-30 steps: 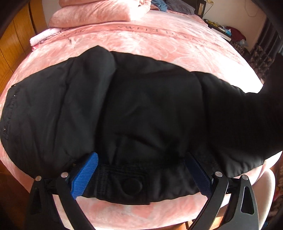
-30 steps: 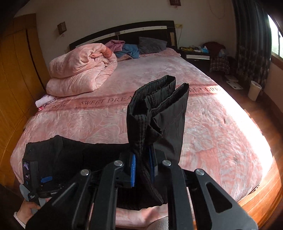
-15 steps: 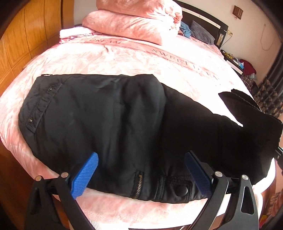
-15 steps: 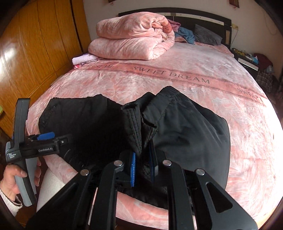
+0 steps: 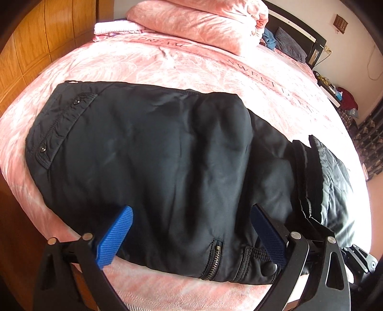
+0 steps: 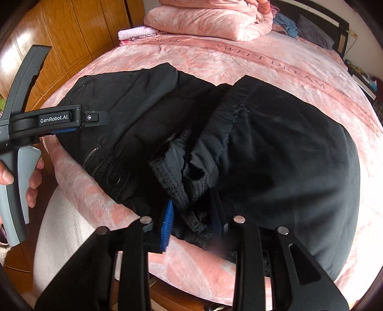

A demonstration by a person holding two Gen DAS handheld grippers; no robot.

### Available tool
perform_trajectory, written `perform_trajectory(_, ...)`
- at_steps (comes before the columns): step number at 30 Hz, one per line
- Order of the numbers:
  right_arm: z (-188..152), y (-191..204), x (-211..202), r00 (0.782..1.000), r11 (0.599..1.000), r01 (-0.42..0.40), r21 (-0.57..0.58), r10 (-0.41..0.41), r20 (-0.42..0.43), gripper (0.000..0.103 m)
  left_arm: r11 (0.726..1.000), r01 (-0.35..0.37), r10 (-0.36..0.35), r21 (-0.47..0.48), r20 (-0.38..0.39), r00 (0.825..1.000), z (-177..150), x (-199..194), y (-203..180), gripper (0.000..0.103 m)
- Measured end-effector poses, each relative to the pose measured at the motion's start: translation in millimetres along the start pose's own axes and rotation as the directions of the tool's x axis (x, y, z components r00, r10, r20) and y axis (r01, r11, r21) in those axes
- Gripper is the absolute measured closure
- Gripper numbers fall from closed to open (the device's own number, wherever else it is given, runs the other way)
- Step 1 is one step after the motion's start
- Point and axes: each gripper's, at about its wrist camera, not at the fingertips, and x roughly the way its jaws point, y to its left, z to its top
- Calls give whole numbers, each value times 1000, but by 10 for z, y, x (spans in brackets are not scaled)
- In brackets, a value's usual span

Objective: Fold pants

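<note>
Black pants [image 5: 167, 155] lie across the near end of the pink bed [image 5: 191, 62], waistband with zip and button at the front edge. My left gripper [image 5: 191, 236] is open just above the waist, holding nothing. In the right wrist view the pants [image 6: 287, 148] are folded over, the leg cuffs brought onto the waist part. My right gripper [image 6: 194, 220] is partly open around the bunched cuffs [image 6: 184, 181], which sit loosely between its blue pads. The left gripper also shows in the right wrist view [image 6: 59, 119], hand-held at the left.
A folded pink quilt [image 5: 198, 21] and a white-pink cloth [image 5: 115, 26] lie at the far side. Wooden wardrobe doors [image 6: 71, 36] stand on the left. Dark pillows and headboard [image 6: 316, 26] are at the far right. A nightstand with clutter [image 5: 335, 91] stands beside the bed.
My right gripper carried the cuffs down and left onto the waist part, and its jaws opened somewhat. My left gripper drew back a little and stayed open.
</note>
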Motion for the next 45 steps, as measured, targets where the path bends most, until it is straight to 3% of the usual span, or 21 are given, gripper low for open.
perform_trajectory(3, -3, -21, -142, 994, 993, -109, 52, 109, 12, 48, 1000, -2, 2, -1, -4, 1000, 10, 26, 12, 4)
perform_trajectory(6, 13, -91, -363, 985, 980, -166, 107, 160, 65, 46, 1000, -1, 1, -6, -6, 1000, 6, 30, 29, 4)
perform_trajectory(9, 54, -115, -468, 988, 983, -140, 122, 130, 84, 46, 1000, 6, -6, -17, -5, 1000, 10, 36, 49, 4)
perform_trajectory(14, 121, -40, -238, 999, 995, -52, 86, 51, 11, 46, 1000, 3, -3, -18, -9, 1000, 15, 38, 44, 4)
perform_trajectory(15, 123, -53, -161, 999, 995, -44, 89, 45, -6, 48, 1000, 2, -2, -15, -8, 1000, 14, 34, 44, 4)
perform_trajectory(17, 109, -58, -37, 999, 997, -5, 78, 8, -37, 68, 1000, -2, 2, -8, -11, 1000, 7, 38, 41, 4)
perform_trajectory(19, 85, -114, 39, 998, 993, -35, 110, 40, -50, 81, 1000, -3, 3, -2, -17, 1000, -3, 51, 41, 4)
perform_trajectory(20, 81, -152, 47, 998, 990, -42, 133, 50, -50, 94, 1000, -4, 4, 2, -21, 1000, -7, 62, 41, 4)
perform_trajectory(23, 98, -204, -65, 994, 983, -102, 153, 105, -11, 96, 1000, -14, 15, 27, -33, 999, -22, 121, 22, 4)
perform_trajectory(29, 189, -9, -369, 981, 979, -190, 68, 187, 43, 96, 996, -51, 53, 72, -33, 998, -45, 206, -37, 4)
perform_trajectory(37, 109, 84, 193, 983, 985, -160, 69, 166, -78, 95, 998, -33, 35, 50, -39, 999, -27, 191, 11, 4)
perform_trajectory(39, 98, 65, 181, 980, 981, -177, 74, 183, -78, 91, 998, -33, 35, 53, -40, 999, -22, 190, 15, 4)
perform_trajectory(41, 97, 45, 127, 976, 977, -197, 87, 203, -75, 79, 998, -39, 42, 56, -43, 998, -12, 196, 12, 4)
perform_trajectory(45, 99, -54, -115, 970, 962, -235, 140, 241, -32, 73, 997, -39, 42, 62, -53, 998, 17, 185, -14, 4)
